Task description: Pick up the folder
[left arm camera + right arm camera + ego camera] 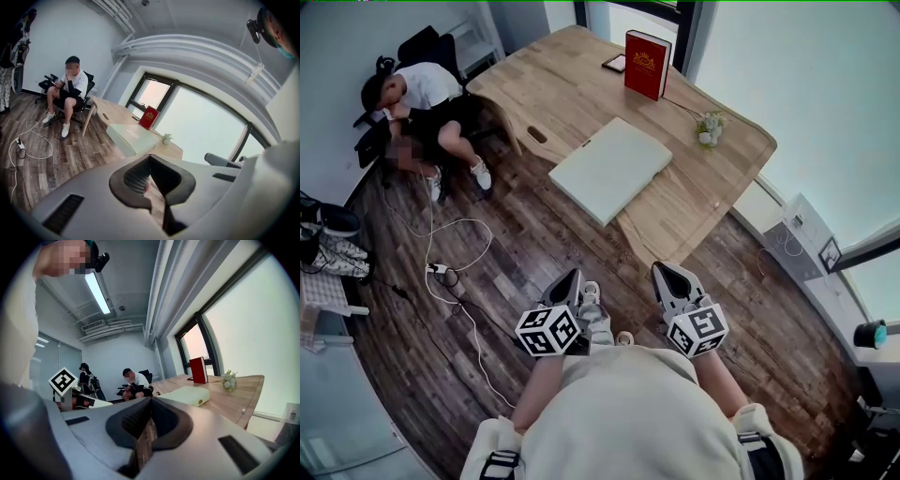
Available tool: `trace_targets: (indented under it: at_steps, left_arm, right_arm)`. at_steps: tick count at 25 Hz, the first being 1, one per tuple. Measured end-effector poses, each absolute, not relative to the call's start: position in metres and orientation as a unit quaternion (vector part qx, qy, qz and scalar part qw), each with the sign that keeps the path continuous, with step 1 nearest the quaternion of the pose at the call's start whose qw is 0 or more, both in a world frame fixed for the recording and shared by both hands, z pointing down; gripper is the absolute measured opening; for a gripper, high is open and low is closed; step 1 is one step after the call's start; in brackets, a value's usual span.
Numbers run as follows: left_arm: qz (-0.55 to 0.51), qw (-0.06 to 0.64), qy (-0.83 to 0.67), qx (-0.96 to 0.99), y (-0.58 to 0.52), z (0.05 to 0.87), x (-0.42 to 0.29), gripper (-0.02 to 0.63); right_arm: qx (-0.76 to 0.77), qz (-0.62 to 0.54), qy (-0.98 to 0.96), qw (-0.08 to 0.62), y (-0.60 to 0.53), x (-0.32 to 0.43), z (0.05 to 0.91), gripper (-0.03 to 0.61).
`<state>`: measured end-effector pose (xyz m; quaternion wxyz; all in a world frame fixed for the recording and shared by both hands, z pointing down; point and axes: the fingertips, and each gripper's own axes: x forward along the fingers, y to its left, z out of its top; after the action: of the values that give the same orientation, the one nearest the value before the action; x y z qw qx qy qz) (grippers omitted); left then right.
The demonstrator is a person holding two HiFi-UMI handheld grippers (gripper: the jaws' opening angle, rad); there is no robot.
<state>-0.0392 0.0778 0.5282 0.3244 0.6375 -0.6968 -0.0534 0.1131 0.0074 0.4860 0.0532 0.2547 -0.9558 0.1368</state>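
Your folder [609, 169] is a thick, flat, pale greenish-white slab. It lies closed on the wooden table [553, 84], and its near side juts past the table's edge. From the right gripper view you can see a small round fitting on its end face.

Starting at the far left, a person [417, 94] sits on a dark chair [427, 47] by the wall. A white cable [455, 230] loops across the plank floor [534, 253] below them.

Next comes your left gripper [572, 278], held low over the floor in front of you. Its dark pads [133, 180] are drawn in to a narrow slit, and nothing sits between them. The folder is well apart from it, ahead and slightly to the right.

Your right gripper [667, 272] hangs just beside the left one at the same height. Its pads [126, 425] are likewise drawn close on nothing. The folder lies ahead and to its left, again well apart, with the table's near corner between the two.

On the table beyond the folder, a flat dark device [614, 63] lies just beside a red book [648, 64] that stands upright. Further right, near the table's edge, is a small bunch of white flowers [709, 128]. It may stand in a little pot, but the view is too coarse for you to tell.
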Motion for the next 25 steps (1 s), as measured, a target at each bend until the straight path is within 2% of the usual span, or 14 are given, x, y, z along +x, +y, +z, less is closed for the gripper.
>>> trace_targets:
  at_steps: [25]
  left_arm:
    - [-0.062,0.366,-0.663,0.65,-0.03,0.538,-0.127,0.02]
  right_arm:
    - [0.275,0.122,-0.952,0.061,-0.099,0.03,0.465,0.018]
